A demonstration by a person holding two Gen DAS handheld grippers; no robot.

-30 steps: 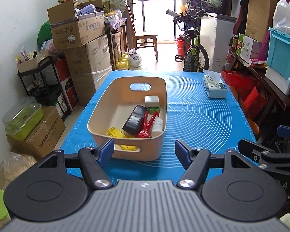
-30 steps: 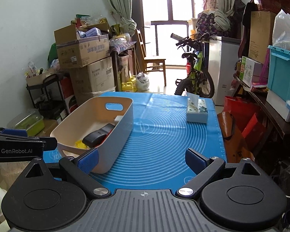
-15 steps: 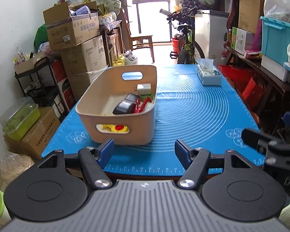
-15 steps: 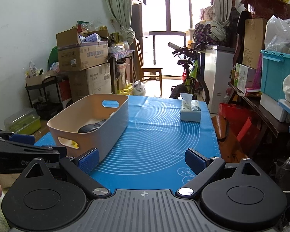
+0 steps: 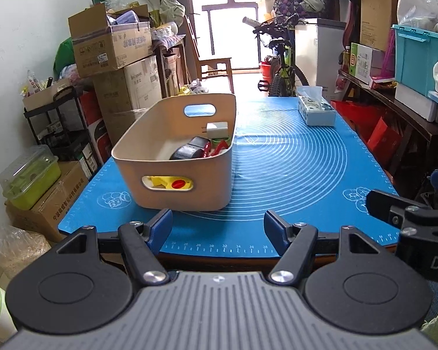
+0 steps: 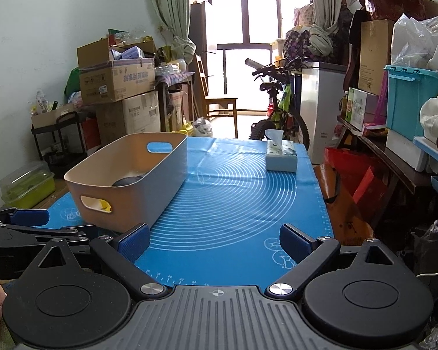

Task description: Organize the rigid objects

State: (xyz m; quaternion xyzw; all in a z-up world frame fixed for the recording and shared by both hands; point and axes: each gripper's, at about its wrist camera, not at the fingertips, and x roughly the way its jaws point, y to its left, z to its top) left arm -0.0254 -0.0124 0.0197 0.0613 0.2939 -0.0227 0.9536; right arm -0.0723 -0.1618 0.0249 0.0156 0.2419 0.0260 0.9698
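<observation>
A beige plastic basket (image 5: 187, 188) (image 6: 149, 186) stands on the blue mat (image 5: 292, 169) (image 6: 242, 204), left of the mat's middle. Inside it lie a white charger plug (image 5: 217, 129), a black device (image 5: 189, 152), red pieces (image 5: 210, 148) and a yellow toy (image 5: 166, 182) seen through the handle slot. My left gripper (image 5: 217, 229) hangs open and empty just in front of the table's near edge, short of the basket. My right gripper (image 6: 214, 240) is open and empty too, over the mat's near edge, to the right of the basket.
A tissue box (image 5: 315, 112) (image 6: 280, 157) sits at the mat's far right. Cardboard boxes (image 5: 114, 46) and a black cart (image 5: 61, 128) line the left wall. A bicycle (image 6: 280, 110) stands beyond the table, with a cluttered shelf (image 5: 394, 105) on the right.
Both grippers have sunk and drawn back toward the table's near edge, so the basket now shows from a lower angle. Neither gripper's jaws changed.
</observation>
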